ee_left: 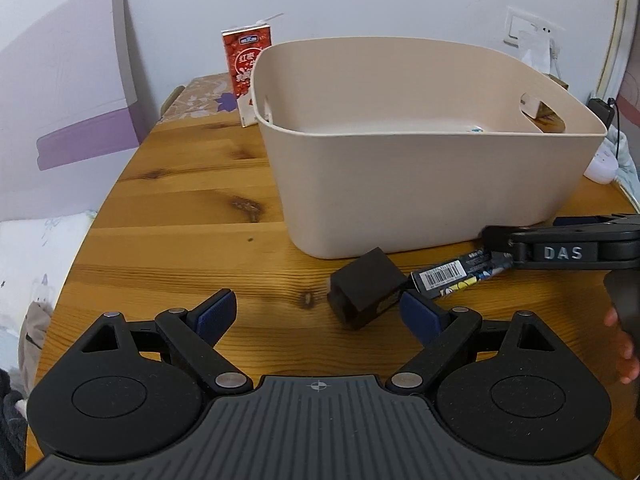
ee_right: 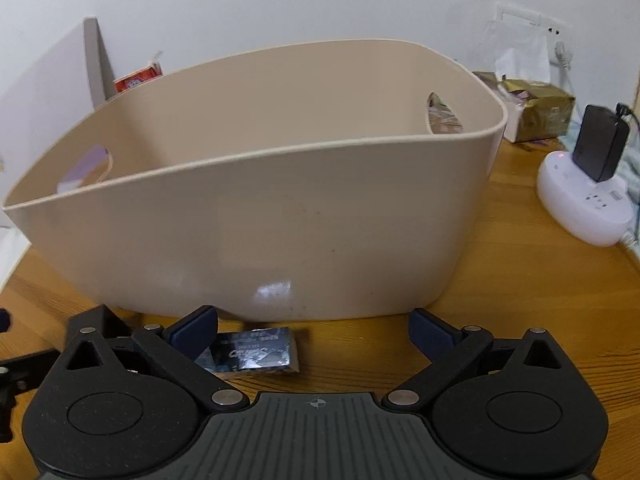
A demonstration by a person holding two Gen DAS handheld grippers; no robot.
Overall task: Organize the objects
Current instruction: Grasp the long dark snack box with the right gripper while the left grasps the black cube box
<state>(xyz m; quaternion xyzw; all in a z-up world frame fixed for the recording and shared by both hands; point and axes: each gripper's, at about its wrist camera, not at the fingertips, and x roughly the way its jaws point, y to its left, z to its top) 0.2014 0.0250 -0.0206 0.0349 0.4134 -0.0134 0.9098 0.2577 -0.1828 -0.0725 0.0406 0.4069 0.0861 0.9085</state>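
A beige plastic bin stands on the wooden table; it also fills the right wrist view. A small black box lies in front of the bin, near my right fingertip. My left gripper is open, low over the table, with the box just inside its right pad. A dark snack packet with a barcode lies beside the box. My right gripper is open with the packet between its jaws, near the left pad. The right gripper also shows in the left wrist view.
A red drink carton stands behind the bin at the left. A white power strip with a black adapter sits right of the bin. A gold tissue box is at the back right. A small item lies inside the bin.
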